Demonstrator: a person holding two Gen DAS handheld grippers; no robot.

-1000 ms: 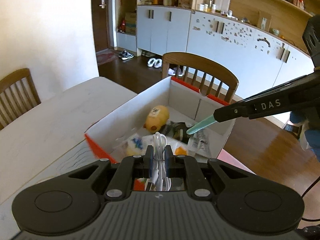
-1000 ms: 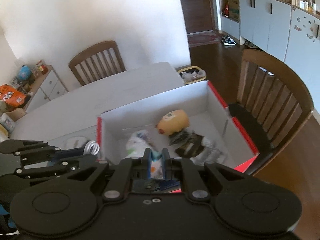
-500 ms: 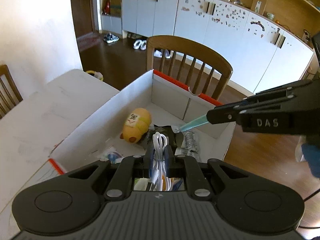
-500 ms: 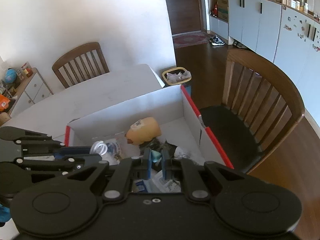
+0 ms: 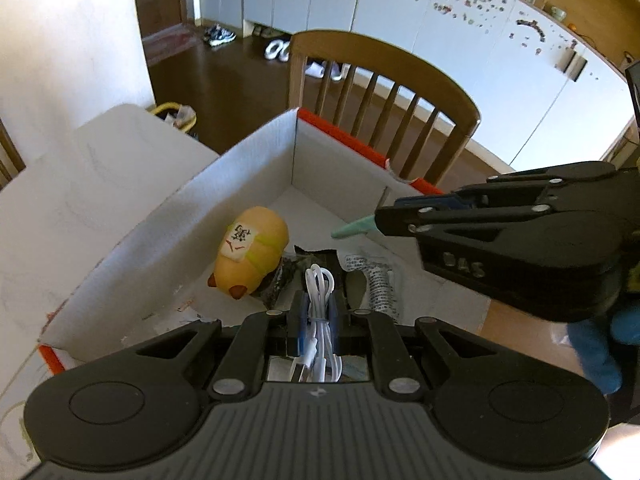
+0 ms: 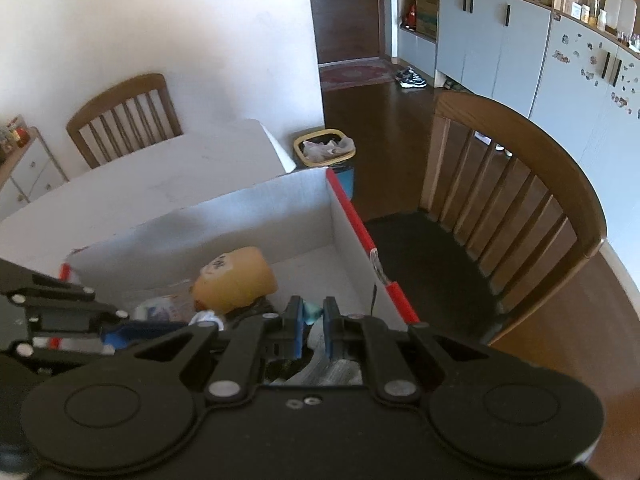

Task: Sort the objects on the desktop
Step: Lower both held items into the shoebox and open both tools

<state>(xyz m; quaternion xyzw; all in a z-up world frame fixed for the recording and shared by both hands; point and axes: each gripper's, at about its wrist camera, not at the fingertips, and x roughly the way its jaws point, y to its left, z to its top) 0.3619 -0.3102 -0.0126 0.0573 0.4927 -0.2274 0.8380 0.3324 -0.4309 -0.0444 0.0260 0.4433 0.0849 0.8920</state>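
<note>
Left wrist view: my left gripper (image 5: 319, 316) is closed tight on a coiled white cable (image 5: 320, 304). The cable's long axis runs straight ahead along the fingers, its looped end pointing away from me, over the open white cardboard box (image 5: 240, 168) with red edges. Inside the box, just ahead and to the left of the cable, lies a yellow plush toy (image 5: 250, 250), tilted, with its labelled end toward the far wall. Crumpled wrappers (image 5: 372, 280) lie beside it on the box floor. From the right, my right gripper (image 5: 384, 218) reaches over the box, pinching a slim teal object (image 5: 352, 229) whose tapered tip points left, roughly level. A wooden chair (image 5: 384, 92) stands behind the box.

Right wrist view: my right gripper (image 6: 311, 326) has its jaws drawn nearly together on the teal object (image 6: 311, 312); only a short stub shows between the pads, so I cannot tell its direction here. It hangs over the box (image 6: 348, 220), near the right wall. The plush toy (image 6: 234, 284) lies just ahead and left. My left gripper (image 6: 116, 326) enters from the left edge.
</note>
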